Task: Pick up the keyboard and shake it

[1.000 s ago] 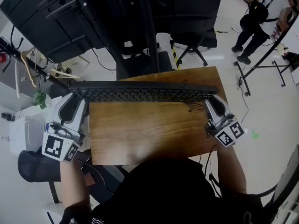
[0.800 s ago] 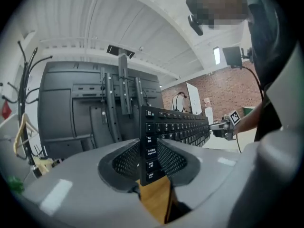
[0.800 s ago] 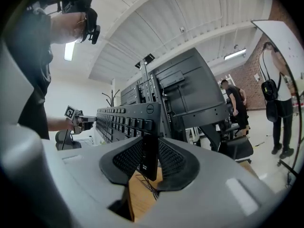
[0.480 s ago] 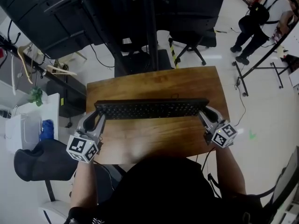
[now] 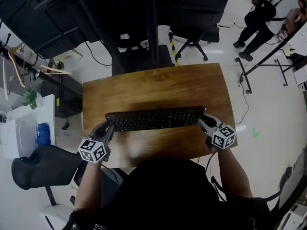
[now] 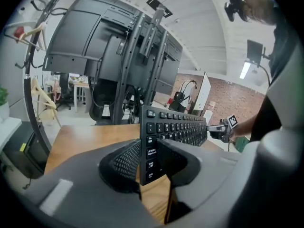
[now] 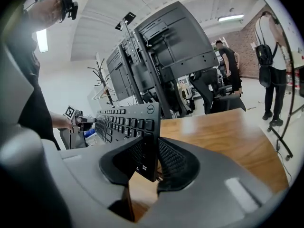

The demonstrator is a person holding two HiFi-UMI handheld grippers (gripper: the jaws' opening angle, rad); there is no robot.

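A: Head view first. What's hidden?
B: The person's dark top covers the near edge of the tabletop (image 5: 153, 87). The jaw tips vanish behind the ends of the keyboard (image 5: 156, 119), with the left gripper (image 5: 106, 128) at one end and the right gripper (image 5: 205, 123) at the other.
A: Any containers?
B: A white box (image 5: 19, 128) well outside the left jaws. A blue thing (image 5: 42, 133) lies beside it, and I can't tell whether it sits in anything.
A: Left gripper view?
B: The jaws are clamped on the keyboard's short end, one pad on each face. It stands on its long edge and stretches away from the jaws.
A: Right gripper view?
B: Same. The jaws pinch the other end, with the logo corner just above them and wood showing beneath.
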